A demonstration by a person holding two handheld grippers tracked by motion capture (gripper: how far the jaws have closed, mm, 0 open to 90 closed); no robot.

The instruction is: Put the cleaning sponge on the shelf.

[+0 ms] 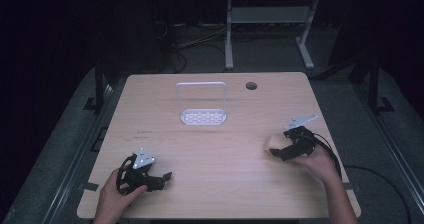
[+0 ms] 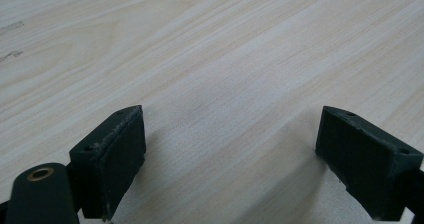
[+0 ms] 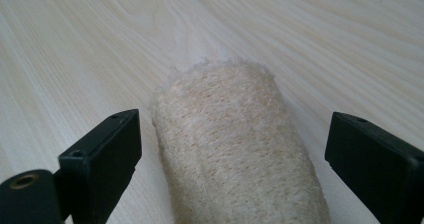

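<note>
Beige loofah (image 3: 235, 144) lies between right gripper (image 3: 232, 159) spread fingers (image 3: 100, 156).

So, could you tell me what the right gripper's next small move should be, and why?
Probably close the right gripper on the loofah sponge: the sponge lies on the table between its open jaws, with gaps on both sides. The left gripper is open over bare wood.
</note>
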